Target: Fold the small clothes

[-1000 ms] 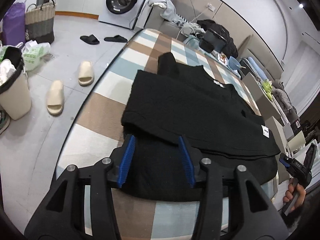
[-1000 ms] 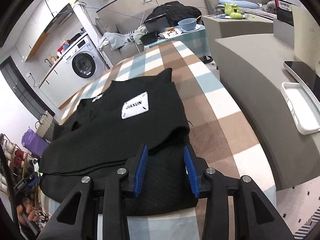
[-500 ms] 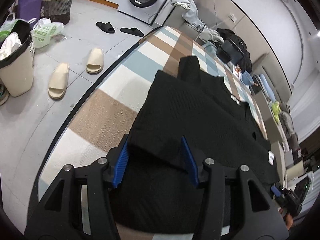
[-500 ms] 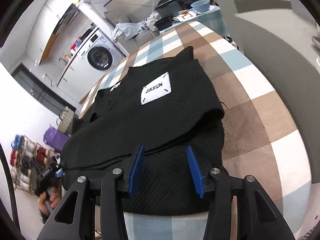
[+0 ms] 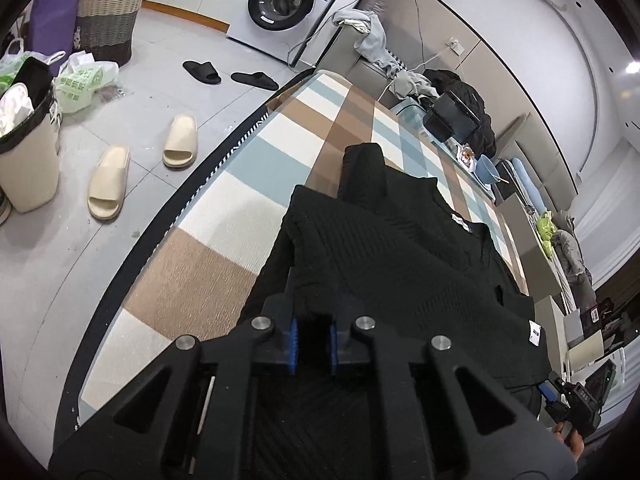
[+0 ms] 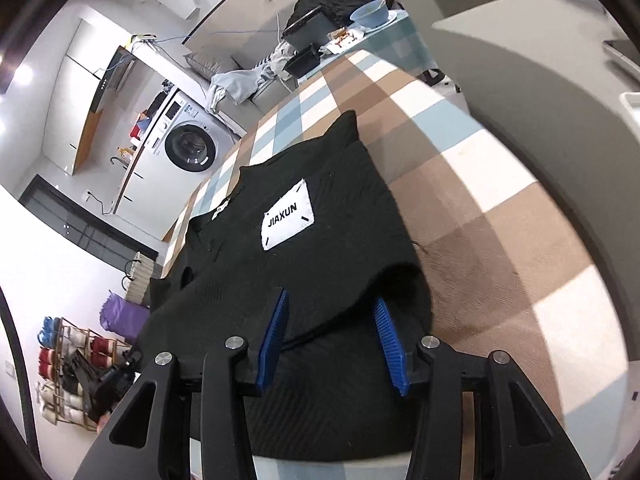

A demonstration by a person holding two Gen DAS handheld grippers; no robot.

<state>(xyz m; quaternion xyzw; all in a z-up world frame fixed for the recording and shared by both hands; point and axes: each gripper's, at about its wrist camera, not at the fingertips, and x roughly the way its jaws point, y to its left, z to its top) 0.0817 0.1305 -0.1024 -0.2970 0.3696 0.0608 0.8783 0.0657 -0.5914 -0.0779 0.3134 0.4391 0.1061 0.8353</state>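
A black knit sweater (image 5: 400, 264) lies on the checked table (image 5: 224, 240), its lower part folded up over the body. My left gripper (image 5: 313, 312) is shut on the near left corner of that folded layer, with cloth pinched between the blue pads. In the right wrist view the sweater (image 6: 320, 272) shows its white JIAXUN label (image 6: 287, 214). My right gripper (image 6: 331, 298) is open, its pads standing either side of the folded edge near the right corner without pressing on it. It also shows far off, hand-held, as the right gripper (image 5: 568, 400).
The table's left edge drops to a floor with beige slippers (image 5: 144, 160), a bin (image 5: 24, 152), a woven basket (image 5: 108, 20) and a washing machine (image 5: 280, 0). A black box (image 5: 452, 116) and blue bowl (image 5: 486, 168) sit past the far end. A grey sofa (image 6: 540, 60) flanks the right.
My left gripper moved forward onto the folded edge and its jaws closed on the cloth. My right gripper rolled a little and its jaws stand slightly wider.
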